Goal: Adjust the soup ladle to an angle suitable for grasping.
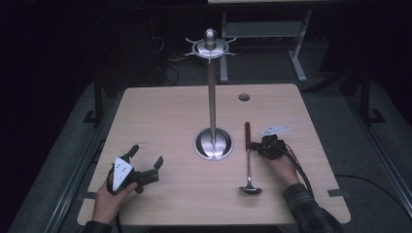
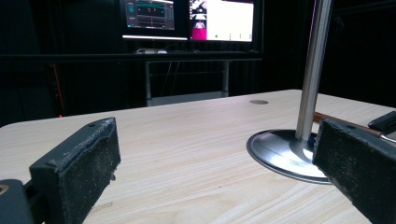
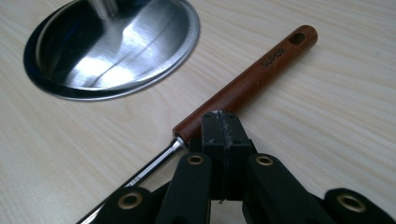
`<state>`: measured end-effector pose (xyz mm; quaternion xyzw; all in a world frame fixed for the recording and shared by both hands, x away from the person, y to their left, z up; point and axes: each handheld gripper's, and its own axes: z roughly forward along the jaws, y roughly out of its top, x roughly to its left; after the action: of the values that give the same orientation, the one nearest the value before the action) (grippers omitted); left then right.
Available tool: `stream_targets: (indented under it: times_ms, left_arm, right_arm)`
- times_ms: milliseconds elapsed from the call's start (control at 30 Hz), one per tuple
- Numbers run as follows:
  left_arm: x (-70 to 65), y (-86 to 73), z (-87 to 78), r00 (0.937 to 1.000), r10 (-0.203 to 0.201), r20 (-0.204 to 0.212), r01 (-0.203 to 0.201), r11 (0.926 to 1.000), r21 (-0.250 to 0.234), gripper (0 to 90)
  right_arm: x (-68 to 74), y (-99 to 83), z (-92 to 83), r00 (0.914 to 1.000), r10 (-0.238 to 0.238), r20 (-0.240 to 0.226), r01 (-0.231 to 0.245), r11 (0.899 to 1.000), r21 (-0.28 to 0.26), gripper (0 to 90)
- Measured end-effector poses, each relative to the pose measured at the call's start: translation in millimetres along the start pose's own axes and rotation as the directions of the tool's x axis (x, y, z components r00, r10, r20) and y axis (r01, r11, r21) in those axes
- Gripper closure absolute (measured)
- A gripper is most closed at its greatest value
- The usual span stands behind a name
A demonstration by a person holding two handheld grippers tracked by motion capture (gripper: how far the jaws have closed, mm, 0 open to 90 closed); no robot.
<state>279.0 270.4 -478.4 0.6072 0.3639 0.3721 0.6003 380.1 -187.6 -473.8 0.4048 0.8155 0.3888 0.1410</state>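
Note:
A ladle point(image 1: 248, 162) with a reddish wooden handle point(image 3: 252, 77) and a steel bowl lies flat on the wooden table point(image 1: 165, 116), right of a steel utensil stand point(image 1: 212, 97). The stand has a round base point(image 3: 116, 46), a tall pole point(image 2: 310, 70) and a hooked top. My right gripper point(image 1: 256, 144) is shut, jaws pressed together with nothing between them. Its tips point(image 3: 220, 123) sit at the handle where wood meets the metal shaft; whether they touch it I cannot tell. My left gripper point(image 1: 145, 154) rests near the front left of the table, open and empty point(image 2: 215, 149).
A small round hole point(image 1: 244, 97) sits in the table's far right part. Behind the table stand a metal frame and lit monitors point(image 2: 187, 18) in a dark room. A hand holds each gripper from the near edge.

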Motion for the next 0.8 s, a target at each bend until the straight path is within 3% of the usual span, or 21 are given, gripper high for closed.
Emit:
stream_targets:
  times_ms: [433, 667, 800]
  left_arm:
    - [-0.2, 0.0, 0.0, 1.0, 0.003, 0.001, -0.003, 1.0, -0.001, 0.3]
    - [-0.3, 0.0, -0.2, 1.0, 0.004, 0.002, -0.004, 1.0, -0.004, 0.3]
    - [0.0, 0.0, -0.6, 1.0, 0.007, 0.002, -0.007, 1.0, 0.0, 0.3]
  right_arm:
    - [13.1, 4.4, 3.4, 0.9974, -0.052, -0.05, 0.052, 0.999, 0.006, 89.8]
    - [13.1, 9.7, -9.0, 0.9958, -0.008, -0.091, 0.01, 1.0, 0.021, 89.9]
    - [18.4, 14.6, -23.2, 0.9928, 0.014, -0.119, -0.004, 0.997, 0.079, 89.9]
